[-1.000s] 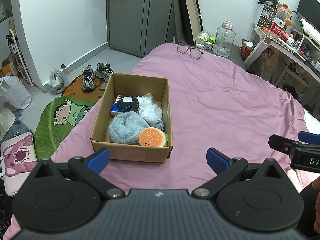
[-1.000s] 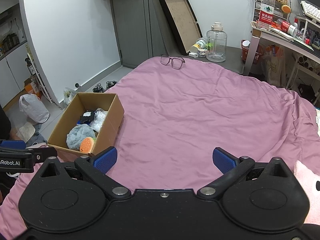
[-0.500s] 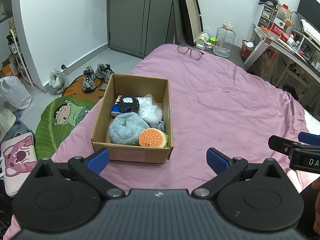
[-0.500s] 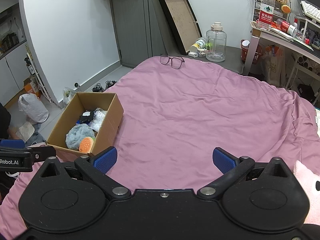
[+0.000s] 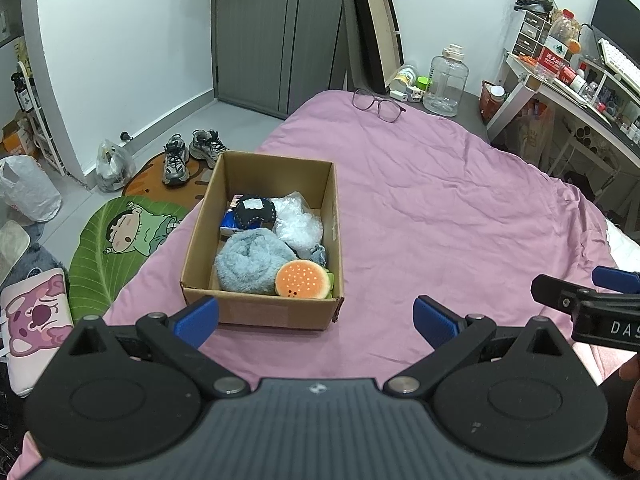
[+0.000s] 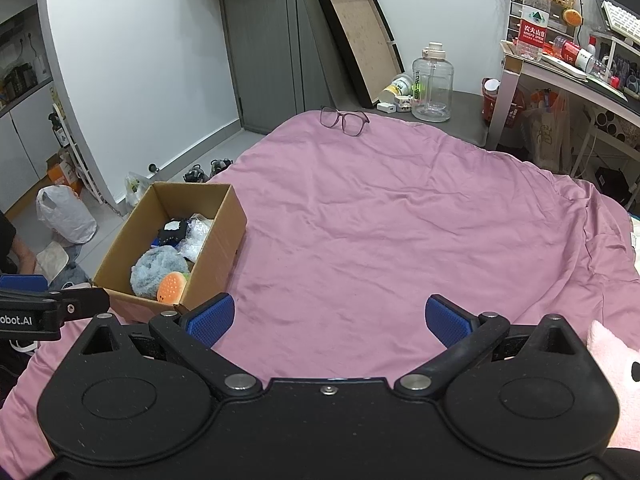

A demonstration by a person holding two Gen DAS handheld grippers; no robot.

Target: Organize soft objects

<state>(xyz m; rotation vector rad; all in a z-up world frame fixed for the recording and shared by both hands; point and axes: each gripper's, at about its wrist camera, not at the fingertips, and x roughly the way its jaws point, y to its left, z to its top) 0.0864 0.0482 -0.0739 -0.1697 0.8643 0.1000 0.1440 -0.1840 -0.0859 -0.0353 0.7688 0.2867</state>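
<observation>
Box [image 5: 262, 276] of soft toys sits at the bed's [image 5: 440, 208] left edge, straight ahead of the spread, empty left tool [image 5: 316, 318], nearer than the spread, empty right tool [image 6: 328, 320].

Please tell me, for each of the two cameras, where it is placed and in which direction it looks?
Left wrist view: sits on the left tool, looks along its open fingers at the cardboard box; the right tool shows at right.
Right wrist view: sits on the right tool, looks across the pink bedcover; the left tool shows at left.
Shared: box, bedcover, glasses.
</observation>
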